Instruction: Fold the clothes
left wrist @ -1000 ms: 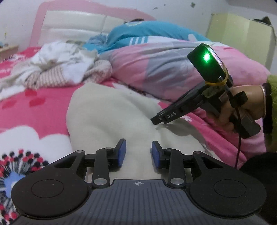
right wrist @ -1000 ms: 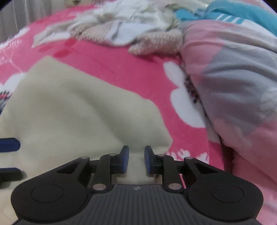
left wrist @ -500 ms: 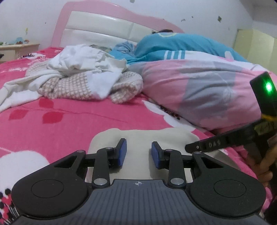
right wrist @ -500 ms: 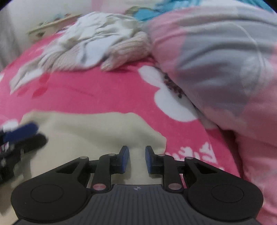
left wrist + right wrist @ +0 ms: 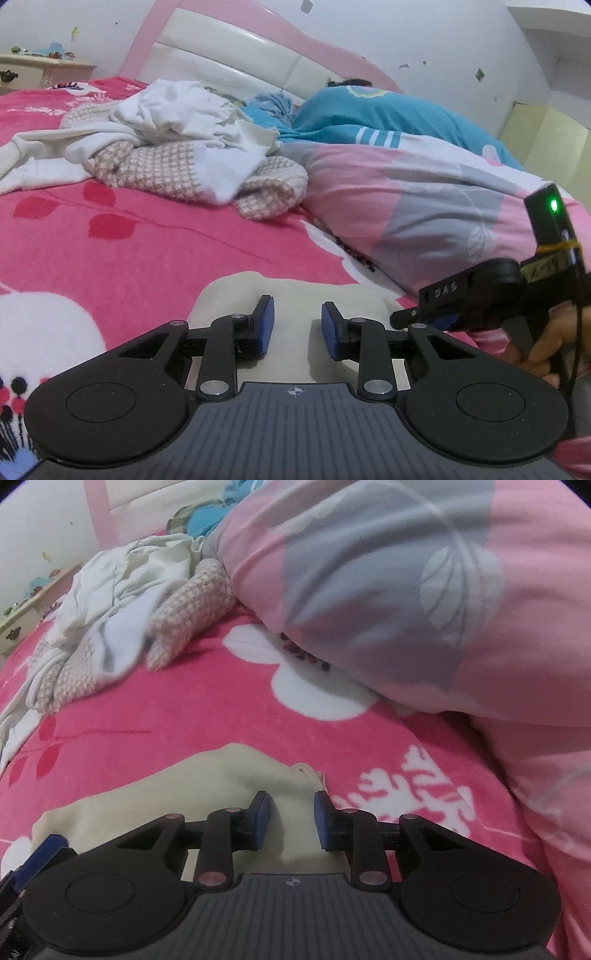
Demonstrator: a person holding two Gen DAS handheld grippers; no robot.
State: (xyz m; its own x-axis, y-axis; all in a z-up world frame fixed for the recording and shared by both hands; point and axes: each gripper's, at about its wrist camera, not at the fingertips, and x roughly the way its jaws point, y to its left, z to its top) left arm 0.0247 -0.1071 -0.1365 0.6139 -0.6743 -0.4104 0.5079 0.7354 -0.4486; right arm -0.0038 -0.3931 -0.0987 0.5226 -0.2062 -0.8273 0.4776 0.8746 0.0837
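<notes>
A cream garment [image 5: 295, 295] lies flat on the pink flowered blanket [image 5: 147, 251]. My left gripper [image 5: 297, 326] hovers low over its near part, open, with cloth showing in the gap and neither pad pressing. In the right wrist view the right gripper [image 5: 291, 819] sits over the garment's [image 5: 207, 786] right corner. Its jaws are opening, with cream cloth lying between the pads but not pinched. The right gripper's black body [image 5: 480, 295] and the hand [image 5: 543, 347] holding it show at the right of the left wrist view. A blue fingertip [image 5: 40, 853] of the left gripper shows at the lower left.
A heap of white and checked clothes [image 5: 177, 147] lies further up the bed. A pink and grey quilt [image 5: 424, 206] bulges along the right, with blue bedding [image 5: 369, 114] behind. A pink headboard [image 5: 229, 48], a nightstand [image 5: 44, 70] and a yellow cabinet [image 5: 546, 136] stand beyond.
The left view has swung so the right gripper slid from the middle to the right edge. The right view has rolled, and the right jaws stand wider apart.
</notes>
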